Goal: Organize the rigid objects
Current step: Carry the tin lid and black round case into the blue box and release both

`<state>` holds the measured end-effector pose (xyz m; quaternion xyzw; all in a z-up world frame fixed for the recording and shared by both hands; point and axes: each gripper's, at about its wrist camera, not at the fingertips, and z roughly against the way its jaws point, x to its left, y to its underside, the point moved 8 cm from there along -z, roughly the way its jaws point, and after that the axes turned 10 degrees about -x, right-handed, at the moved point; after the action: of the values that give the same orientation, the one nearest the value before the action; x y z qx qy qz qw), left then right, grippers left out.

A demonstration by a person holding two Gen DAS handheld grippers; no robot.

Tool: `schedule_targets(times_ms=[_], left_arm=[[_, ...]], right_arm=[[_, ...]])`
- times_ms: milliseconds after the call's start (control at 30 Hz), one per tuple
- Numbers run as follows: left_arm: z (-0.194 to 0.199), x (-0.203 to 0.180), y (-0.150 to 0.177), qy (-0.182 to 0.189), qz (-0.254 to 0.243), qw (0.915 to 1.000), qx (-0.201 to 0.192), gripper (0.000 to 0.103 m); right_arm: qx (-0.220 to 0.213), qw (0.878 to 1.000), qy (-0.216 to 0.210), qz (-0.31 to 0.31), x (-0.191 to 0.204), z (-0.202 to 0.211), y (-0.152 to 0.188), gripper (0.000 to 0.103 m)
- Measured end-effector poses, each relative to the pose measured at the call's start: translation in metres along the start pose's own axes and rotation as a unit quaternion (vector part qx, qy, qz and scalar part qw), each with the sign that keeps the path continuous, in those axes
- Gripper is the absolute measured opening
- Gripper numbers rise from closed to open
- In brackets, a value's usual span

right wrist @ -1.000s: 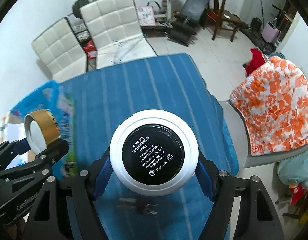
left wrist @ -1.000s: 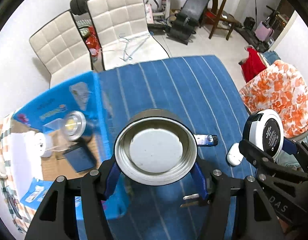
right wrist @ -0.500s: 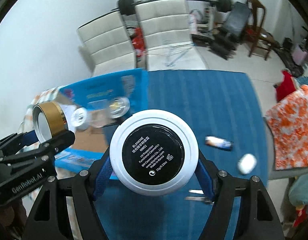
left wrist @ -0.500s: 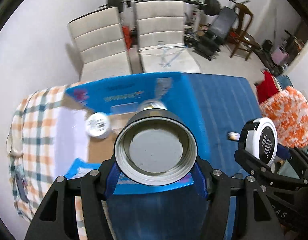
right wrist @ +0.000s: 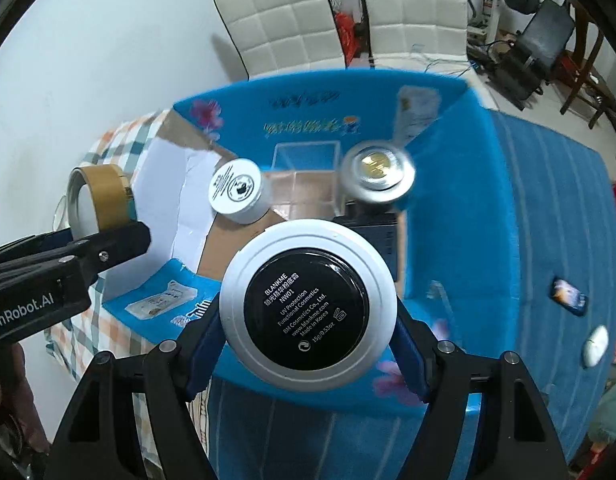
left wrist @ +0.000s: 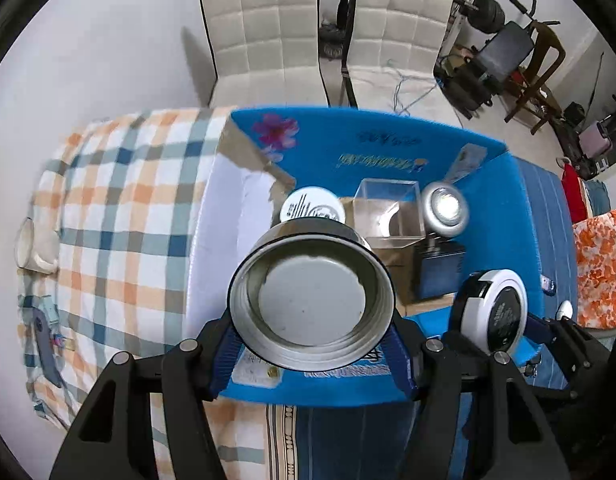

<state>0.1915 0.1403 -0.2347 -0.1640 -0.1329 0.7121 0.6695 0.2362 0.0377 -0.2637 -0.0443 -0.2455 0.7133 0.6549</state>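
We see a worktop (right wrist: 548,208) covered by a blue striped cloth (right wrist: 520,412) at right and a checked orange-and-blue cloth (left wrist: 120,216) at left. An open blue cardboard box (right wrist: 460,168) rests at frame centre, across both cloths. On the blue cloth, lower right, lie a small dark packet (right wrist: 569,295) and a white oval object (right wrist: 595,345), apart.

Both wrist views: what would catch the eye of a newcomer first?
First, the two round things held up close: a gold-sided metal lid between the left gripper fingers, and a white cosmetic compact with a black label in the right gripper. Behind them an open blue cardboard box already holds a white jar and a clear case.
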Motion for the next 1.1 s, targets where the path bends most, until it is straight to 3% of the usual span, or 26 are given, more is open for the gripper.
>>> schedule_targets(times_ms=[400,633,767,1100], left_arm=[[-0.066,0.004,0.016,0.055,-0.002,0.9945,0.089,0.06],[-0.083,0.002,0.017,0.068,-0.01,0.9906,0.118,0.06],[-0.098,-0.001,0.024,0.07,-0.023,0.986,0.15,0.06],[-0.116,0.004,0.036,0.067,-0.022,0.9797,0.188,0.06]], right_arm=[[0.048,0.999,0.002,-0.009,0.005,-0.055,0.011,0.077],[0.076,0.997,-0.003,-0.021,0.012,-0.084,0.012,0.077],[0.115,0.993,0.0,-0.027,0.012,-0.103,0.021,0.077],[0.153,0.987,0.034,-0.023,0.007,-0.125,0.028,0.078]])
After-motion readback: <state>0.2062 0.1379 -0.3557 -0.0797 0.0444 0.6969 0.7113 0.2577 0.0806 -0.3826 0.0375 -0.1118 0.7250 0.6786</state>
